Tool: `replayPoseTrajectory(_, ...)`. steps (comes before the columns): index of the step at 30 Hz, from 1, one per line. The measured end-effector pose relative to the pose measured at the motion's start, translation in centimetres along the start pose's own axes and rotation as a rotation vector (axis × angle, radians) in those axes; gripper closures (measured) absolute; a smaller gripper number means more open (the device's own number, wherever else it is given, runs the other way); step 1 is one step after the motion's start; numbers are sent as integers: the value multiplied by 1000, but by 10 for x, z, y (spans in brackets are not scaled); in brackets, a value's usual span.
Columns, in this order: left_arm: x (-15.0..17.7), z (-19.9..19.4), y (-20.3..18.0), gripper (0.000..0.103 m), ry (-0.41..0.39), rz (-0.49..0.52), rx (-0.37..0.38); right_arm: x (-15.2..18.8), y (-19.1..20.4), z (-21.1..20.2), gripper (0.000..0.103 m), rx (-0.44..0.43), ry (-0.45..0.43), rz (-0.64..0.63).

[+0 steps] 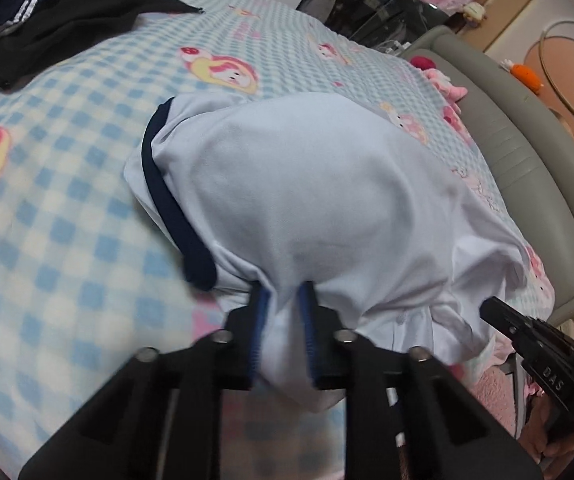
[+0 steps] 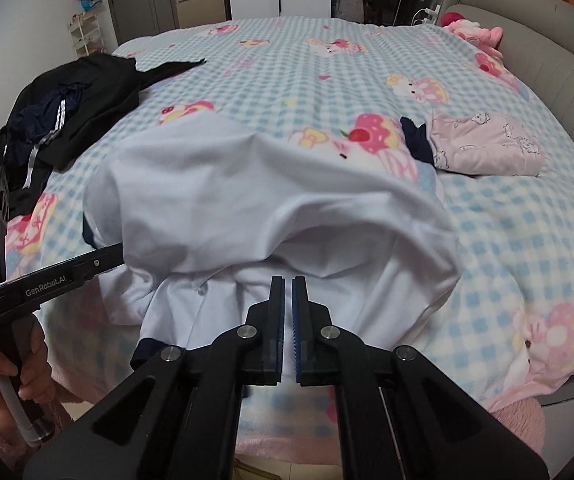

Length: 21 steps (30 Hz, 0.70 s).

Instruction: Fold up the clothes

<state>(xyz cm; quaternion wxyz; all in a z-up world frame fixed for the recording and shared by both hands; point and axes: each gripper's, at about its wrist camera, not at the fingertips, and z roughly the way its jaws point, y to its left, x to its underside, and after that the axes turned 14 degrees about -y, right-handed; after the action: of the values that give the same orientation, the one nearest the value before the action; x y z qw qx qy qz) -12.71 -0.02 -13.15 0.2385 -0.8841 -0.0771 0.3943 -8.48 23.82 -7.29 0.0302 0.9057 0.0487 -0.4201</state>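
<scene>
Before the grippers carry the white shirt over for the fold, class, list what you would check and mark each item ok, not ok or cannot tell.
1. Left gripper shut on white shirt: ok.
2. Right gripper shut on the shirt's hem: ok.
3. Both grips level with each other: cannot tell.
4. Blanket beyond the shirt free for the fold: ok.
5. Pink garment clear of the shirt: ok.
6. Dark clothes clear of the shirt: ok.

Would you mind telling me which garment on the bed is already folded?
The pink printed garment, a neat flat rectangle; the black clothes lie heaped, and the white shirt is bunched.
</scene>
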Motion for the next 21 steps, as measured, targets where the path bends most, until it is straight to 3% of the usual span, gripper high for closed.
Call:
replayPoseTrajectory(7,6,-27,-19,96,5,-6,125,5,18,4,98,-44,24,-27)
replayPoseTrajectory(11,16,-30,-29,96,32,1,182,8,24,2,84,-59,34,-28)
replayPoseTrajectory(16,35,-19,-41,96,88,-10,225,12,23,3,81,-64,52,-17)
replayPoseTrajectory(21,38,-21,-43,95,108,-5,260,15,25,7,67,-76,76,-18)
